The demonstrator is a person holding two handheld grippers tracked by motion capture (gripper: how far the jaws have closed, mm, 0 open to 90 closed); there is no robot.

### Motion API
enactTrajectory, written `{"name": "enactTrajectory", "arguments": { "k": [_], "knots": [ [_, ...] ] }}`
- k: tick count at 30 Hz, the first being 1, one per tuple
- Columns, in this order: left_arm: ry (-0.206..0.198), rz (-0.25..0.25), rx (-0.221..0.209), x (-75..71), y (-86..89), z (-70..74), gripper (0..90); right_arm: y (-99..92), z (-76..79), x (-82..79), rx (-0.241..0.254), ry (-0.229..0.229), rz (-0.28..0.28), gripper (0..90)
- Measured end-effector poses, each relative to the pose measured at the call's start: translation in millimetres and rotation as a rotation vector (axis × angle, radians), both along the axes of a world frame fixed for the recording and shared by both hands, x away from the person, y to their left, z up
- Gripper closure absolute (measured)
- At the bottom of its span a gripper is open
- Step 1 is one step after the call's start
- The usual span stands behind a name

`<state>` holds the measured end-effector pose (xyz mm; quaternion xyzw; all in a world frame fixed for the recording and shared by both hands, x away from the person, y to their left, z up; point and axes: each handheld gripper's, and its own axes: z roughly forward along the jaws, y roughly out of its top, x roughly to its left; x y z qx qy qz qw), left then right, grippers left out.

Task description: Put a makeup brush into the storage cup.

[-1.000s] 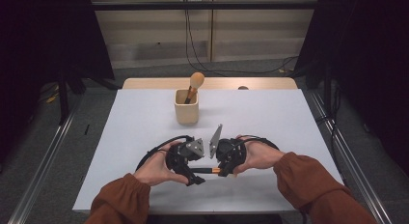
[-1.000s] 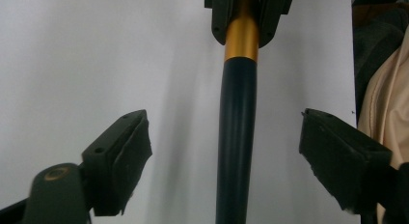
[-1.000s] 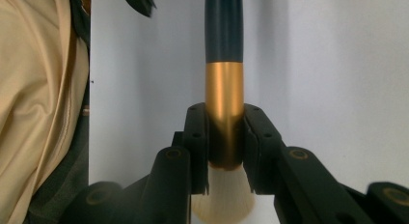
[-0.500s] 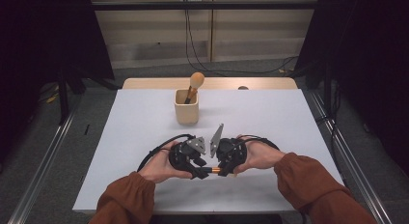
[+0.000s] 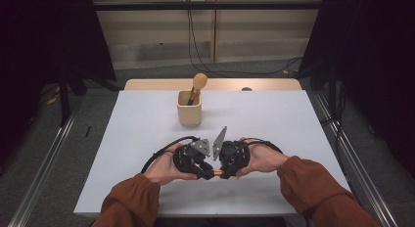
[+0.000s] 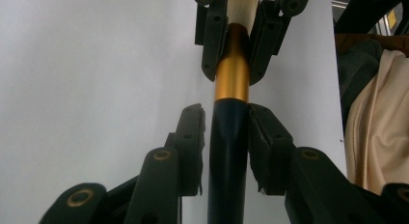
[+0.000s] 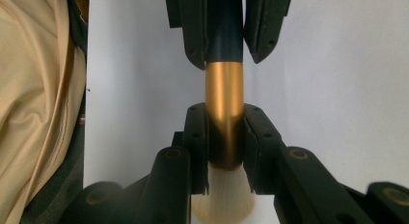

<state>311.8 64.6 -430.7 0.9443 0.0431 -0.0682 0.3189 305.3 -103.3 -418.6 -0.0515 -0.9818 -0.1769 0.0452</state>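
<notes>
A makeup brush [image 6: 231, 79] with a dark handle, gold ferrule and pale bristles is held level just above the white table [image 5: 274, 119], between my two grippers, which face each other. My right gripper [image 7: 225, 110] is shut on the gold ferrule [image 7: 224, 84] beside the bristles. My left gripper [image 6: 226, 113] has just been closing its jaws on the dark handle, and its pads now sit against it. In the high view the left gripper [image 5: 208, 174] and right gripper [image 5: 222, 173] meet near the table's front edge, with a short stretch of the brush [image 5: 217, 173] showing between them.
A tan square cup [image 5: 189, 112] stands at mid-table beyond the grippers, and a second brush [image 5: 199, 81] with a round tan head leans in it. Cream-coloured cloth [image 7: 34, 103] lies close on the person's side. Cables trail on the floor behind the table.
The left gripper's jaws have come together around the brush handle. Both hands have stayed where they were, and the right gripper has kept its hold.
</notes>
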Motion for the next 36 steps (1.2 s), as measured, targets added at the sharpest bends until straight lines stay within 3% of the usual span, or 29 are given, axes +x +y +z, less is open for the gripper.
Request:
{"name": "enactTrajectory", "arguments": {
  "k": [5, 11, 14, 15, 22, 27, 30, 31, 36],
  "knots": [
    [-0.009, 0.015, -0.025, -2.7, -0.3, -1.9, 71.4, -1.1, 0.5, -0.9, -0.004, -0.008, 0.004, 74.4],
    [-0.002, 0.005, -0.015, -1.9, 0.6, -2.3, 71.8, -1.1, 1.3, -2.0, 0.002, -0.016, 0.004, 74.5],
    [-0.021, -0.022, 0.005, -1.4, -0.4, -2.9, 73.5, -0.6, 0.1, -1.3, 0.007, -0.022, 0.019, 74.3],
    [-0.021, -0.02, 0.011, -2.3, -0.6, -3.5, 73.9, 0.1, 0.2, -3.1, 0.0, -0.019, -0.002, 74.3],
    [0.007, -0.024, -0.015, -1.6, 0.6, -3.7, 74.5, -2.3, 0.2, -0.9, 0.022, -0.028, 0.032, 74.0],
    [-0.013, -0.026, -0.014, -2.7, 1.1, -2.5, 74.7, -4.1, 1.5, -0.7, 0.036, -0.024, 0.034, 72.7],
    [-0.022, -0.003, -0.027, -2.5, 1.8, -2.3, 74.7, -4.6, 1.7, -0.8, 0.037, -0.014, 0.027, 64.3],
    [-0.012, 0.001, -0.031, -1.2, 2.6, -1.6, 74.7, -4.8, 1.5, -0.9, 0.034, -0.013, 0.021, 57.2],
    [-0.001, 0.026, -0.054, 1.1, 8.4, 0.4, 74.6, -9.5, 0.1, 0.1, 0.064, -0.037, -0.02, 38.5]
  ]
}}
